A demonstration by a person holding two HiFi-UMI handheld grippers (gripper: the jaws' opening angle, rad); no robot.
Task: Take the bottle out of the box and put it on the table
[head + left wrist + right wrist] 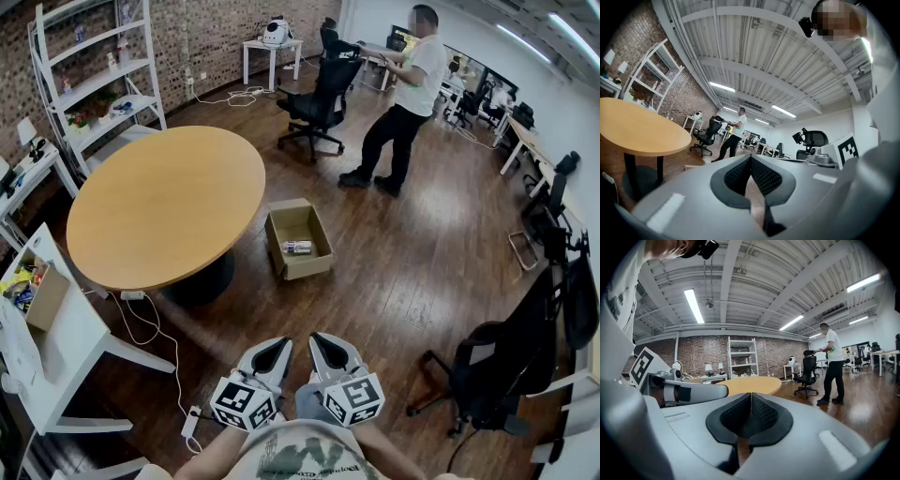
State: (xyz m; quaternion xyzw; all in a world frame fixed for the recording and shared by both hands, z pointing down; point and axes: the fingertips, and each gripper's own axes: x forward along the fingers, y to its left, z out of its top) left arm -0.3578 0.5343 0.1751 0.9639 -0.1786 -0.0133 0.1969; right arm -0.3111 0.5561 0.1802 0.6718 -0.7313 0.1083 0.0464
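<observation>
Cardboard, plain and brown, forms the open rectangular box (309,265) on the floor, and a small bottle (298,247) lies on its side on the box bottom. The box stands just beside the round table (164,206), whose smooth pale wooden top rests on a dark pedestal.

The left gripper (276,345) and right gripper (322,341) are held side by side close to the wearer's body, well apart from the box. Both are smooth grey shells with black ribbed pads and a cube of square markers. Each has its jaws pressed together at the tips with nothing between them.

Open floor (412,272) lies between the grippers and the box: dark, glossy wooden planks. A white cable (150,333) trails near the table's base. Beyond the table stand a black office chair (319,98) and a person (403,103). A white shelf unit (94,75) lines a brick wall (216,37), and another black chair (506,366) stands at the right
</observation>
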